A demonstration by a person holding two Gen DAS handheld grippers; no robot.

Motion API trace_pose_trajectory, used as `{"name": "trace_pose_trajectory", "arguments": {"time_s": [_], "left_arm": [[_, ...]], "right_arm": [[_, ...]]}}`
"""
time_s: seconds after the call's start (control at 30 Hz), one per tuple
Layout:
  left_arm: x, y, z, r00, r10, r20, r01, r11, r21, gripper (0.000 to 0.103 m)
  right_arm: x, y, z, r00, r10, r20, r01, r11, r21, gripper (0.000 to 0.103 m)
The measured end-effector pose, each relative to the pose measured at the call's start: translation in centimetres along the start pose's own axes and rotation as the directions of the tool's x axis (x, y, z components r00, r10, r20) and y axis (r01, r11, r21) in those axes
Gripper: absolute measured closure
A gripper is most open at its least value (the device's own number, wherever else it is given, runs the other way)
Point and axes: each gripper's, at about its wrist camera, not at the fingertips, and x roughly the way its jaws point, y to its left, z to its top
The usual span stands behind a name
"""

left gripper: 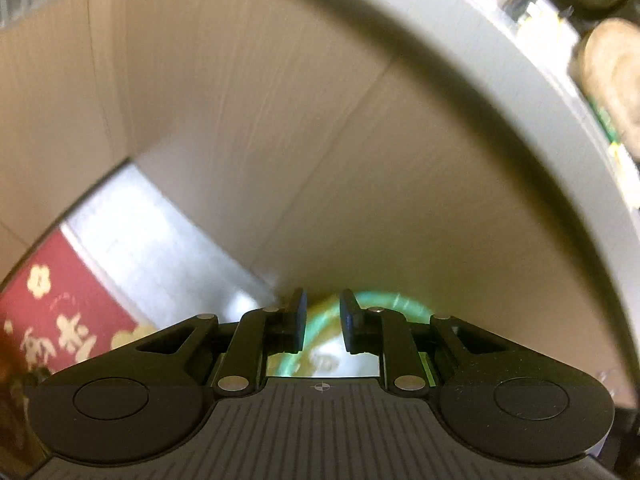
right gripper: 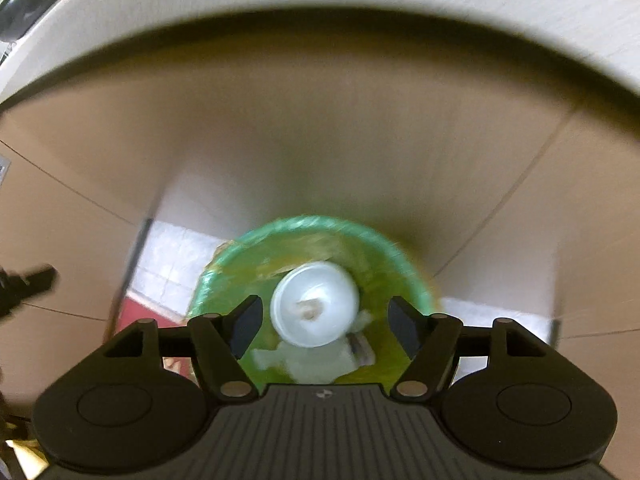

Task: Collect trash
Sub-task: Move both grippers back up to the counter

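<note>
Your right gripper hangs wide open, nothing pinched, straight above the green paper bowl and round white plastic lid inside the brown cardboard box. Left gripper stands narrowly parted, empty, at the bowl's edge, lower centre.

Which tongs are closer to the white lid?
Right, likely. The right tongs hang open directly over the white lid in the green bowl. The left tongs sit off to the left.
</note>
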Motion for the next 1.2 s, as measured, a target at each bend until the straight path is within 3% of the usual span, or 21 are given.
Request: {"name": "trace_pose_trajectory", "arguments": {"time_s": [0.13, 0.27, 0.37, 0.47, 0.53, 0.63, 0.73, 0.77, 0.83, 0.9, 0.97, 1.03, 1.1, 1.2], "left_arm": [[-3.2, -2.7, 2.7, 0.995, -0.047, 0.090, 0.045, 0.999, 0.032, 0.082], [-7.2, -6.3, 5.4, 0.974, -0.092, 0.206, 0.068, 0.991, 0.119, 0.082], [-9.1, -9.0, 6.8, 0.961, -0.131, 0.244, 0.094, 0.983, 0.157, 0.082], [-11.0, -12.0, 7.9, 0.939, -0.199, 0.280, 0.141, 0.967, 0.212, 0.082], [-11.7, -14.1, 8.0, 0.916, -0.266, 0.302, 0.196, 0.950, 0.242, 0.082], [-12.5, -16.1, 8.2, 0.880, -0.352, 0.319, 0.264, 0.921, 0.287, 0.082], [-11.9, -18.0, 8.6, 0.865, -0.404, 0.298, 0.307, 0.896, 0.322, 0.082], [-11.4, -18.8, 8.8, 0.863, -0.419, 0.282, 0.323, 0.887, 0.329, 0.082], [-10.5, -20.1, 8.7, 0.869, -0.429, 0.245, 0.337, 0.878, 0.341, 0.082], [-9.0, -22.1, 8.5, 0.894, -0.405, 0.194, 0.328, 0.884, 0.334, 0.082], [-7.4, -24.1, 8.0, 0.914, -0.385, 0.127, 0.328, 0.887, 0.326, 0.082], [-5.8, -26.5, 7.0, 0.922, -0.380, 0.079, 0.327, 0.870, 0.370, 0.082], [-4.4, -29.3, 5.9, 0.934, -0.352, 0.056, 0.296, 0.853, 0.429, 0.082], [-2.1, -32.6, 4.6, 0.951, -0.305, 0.039, 0.249, 0.838, 0.486, 0.082]], "right_arm": [[-4.4, -1.3, 0.6, 0.993, -0.070, 0.091, 0.072, 0.997, -0.019, 0.033], [-9.7, -3.2, 1.2, 0.969, -0.111, 0.220, 0.108, 0.994, 0.028, 0.033], [-13.7, -4.7, 1.4, 0.932, -0.168, 0.320, 0.149, 0.985, 0.082, 0.033], [-17.4, -6.3, 1.2, 0.881, -0.220, 0.419, 0.178, 0.974, 0.137, 0.032], [-19.5, -7.2, 0.9, 0.814, -0.303, 0.495, 0.246, 0.953, 0.179, 0.030], [-22.9, -8.5, 0.4, 0.656, -0.482, 0.581, 0.405, 0.874, 0.267, 0.024], [-24.8, -10.1, 0.7, 0.523, -0.611, 0.594, 0.523, 0.781, 0.343, 0.022], [-25.4, -10.7, 0.9, 0.496, -0.639, 0.587, 0.545, 0.756, 0.363, 0.021], [-26.7, -11.9, 1.4, 0.467, -0.674, 0.572, 0.558, 0.727, 0.400, 0.021], [-27.8, -13.2, 2.2, 0.460, -0.685, 0.564, 0.542, 0.720, 0.432, 0.021], [-27.9, -14.5, 3.3, 0.489, -0.660, 0.570, 0.503, 0.748, 0.434, 0.020], [-27.4, -15.3, 4.5, 0.548, -0.593, 0.590, 0.450, 0.804, 0.390, 0.014], [-26.2, -15.8, 6.7, 0.623, -0.504, 0.599, 0.393, 0.863, 0.318, 0.014], [-23.3, -16.5, 10.6, 0.725, -0.324, 0.607, 0.276, 0.945, 0.174, 0.014]]}}
